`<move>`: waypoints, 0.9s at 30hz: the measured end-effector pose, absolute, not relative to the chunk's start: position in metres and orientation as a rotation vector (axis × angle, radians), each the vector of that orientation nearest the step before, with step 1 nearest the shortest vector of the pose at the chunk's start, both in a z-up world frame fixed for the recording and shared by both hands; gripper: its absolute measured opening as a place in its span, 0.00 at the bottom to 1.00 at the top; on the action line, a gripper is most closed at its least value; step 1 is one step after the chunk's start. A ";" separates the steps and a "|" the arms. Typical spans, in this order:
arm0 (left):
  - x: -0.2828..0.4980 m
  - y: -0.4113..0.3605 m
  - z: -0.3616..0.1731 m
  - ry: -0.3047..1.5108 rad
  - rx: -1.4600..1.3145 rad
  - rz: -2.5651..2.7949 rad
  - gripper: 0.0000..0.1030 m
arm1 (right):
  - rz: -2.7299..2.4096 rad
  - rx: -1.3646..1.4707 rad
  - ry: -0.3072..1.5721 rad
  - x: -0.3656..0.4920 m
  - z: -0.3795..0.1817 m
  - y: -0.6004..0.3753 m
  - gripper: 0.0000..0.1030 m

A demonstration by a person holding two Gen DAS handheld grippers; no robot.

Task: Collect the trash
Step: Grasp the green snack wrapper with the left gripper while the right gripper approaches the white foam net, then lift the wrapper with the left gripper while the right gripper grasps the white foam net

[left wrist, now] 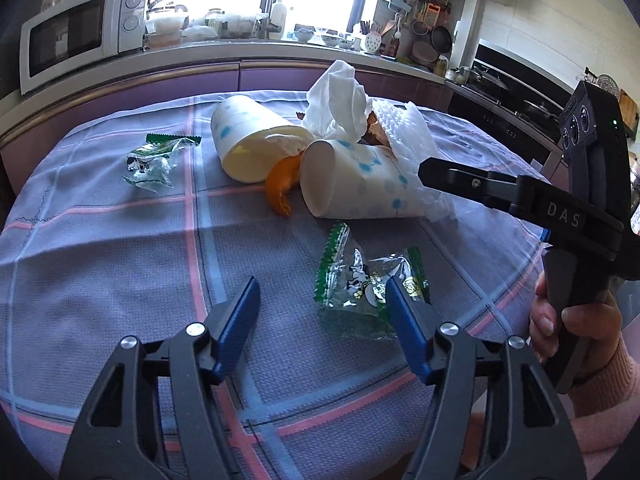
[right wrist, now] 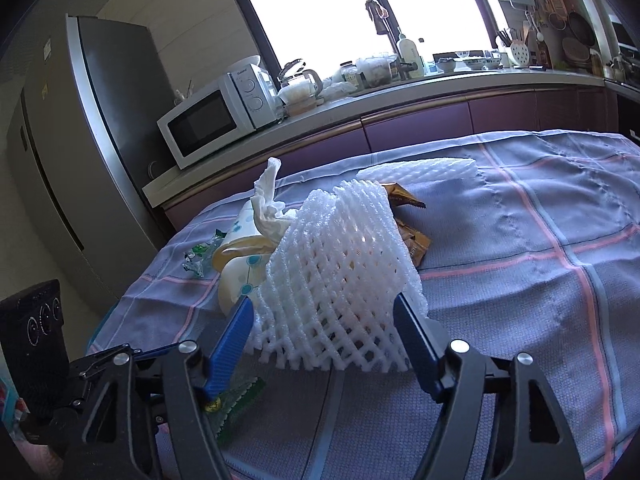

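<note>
Lying on table (left wrist: 100, 216): two paper cups on their sides, tissue, foam net, peel, wrappers, all on a checked cloth.
Landmark: near cup (left wrist: 352, 184), tipped over, its mouth facing the left wrist camera.
Left claw (left wrist: 322, 304): jaws apart, gripping nothing; only cloth lies between the blue fingers (left wrist: 238, 312).
Near wrapper (left wrist: 368, 280): green and clear, in front of the near cup, lying under the tip of the left claw's right finger; whether they touch, cannot tell.
Right claw (right wrist: 324, 332): jaws apart, astride the near edge of the foam net (right wrist: 340, 272); the net fills the gap and meets both fingers, but whether the pads press on it, cannot tell.
Foam net, place: white mesh draped over the closed end of the near cup, spilling onto the cloth beside it.
Near cup, contents: nothing seen in its mouth.
Far cup (left wrist: 256, 140): just behind and left of the near cup, touching it, mouth also forward; a white crumpled bit shows at its rim.
Peel (left wrist: 284, 184): orange, wedged between the two cup mouths, curling down onto the cloth.
Tissue (left wrist: 340, 100): white, crumpled, standing up behind the near cup.
Far wrapper (left wrist: 156, 160): green, well left of the near cup, past the far cup.
Brown wrapper (right wrist: 408, 224): behind the foam net, on the far side from the right claw.
Hand (left wrist: 572, 328): holds the right claw's grip, pink sleeve at the wrist.
</note>
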State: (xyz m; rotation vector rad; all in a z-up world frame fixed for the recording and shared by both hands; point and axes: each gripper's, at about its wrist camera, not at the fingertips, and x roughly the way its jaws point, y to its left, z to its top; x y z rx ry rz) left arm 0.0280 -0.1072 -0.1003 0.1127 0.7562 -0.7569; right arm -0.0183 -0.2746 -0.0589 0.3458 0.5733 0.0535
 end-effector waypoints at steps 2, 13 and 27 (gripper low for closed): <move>0.030 -0.106 -0.099 0.769 0.097 -0.782 0.46 | 0.068 0.347 0.575 -0.018 -0.059 -0.276 0.53; 0.025 -0.099 -0.092 0.781 0.072 -0.791 0.19 | 0.111 0.343 0.575 -0.019 -0.054 -0.277 0.03; 0.025 -0.066 -0.075 0.719 0.026 -0.730 0.18 | 0.001 0.377 0.569 -0.011 -0.046 -0.303 0.68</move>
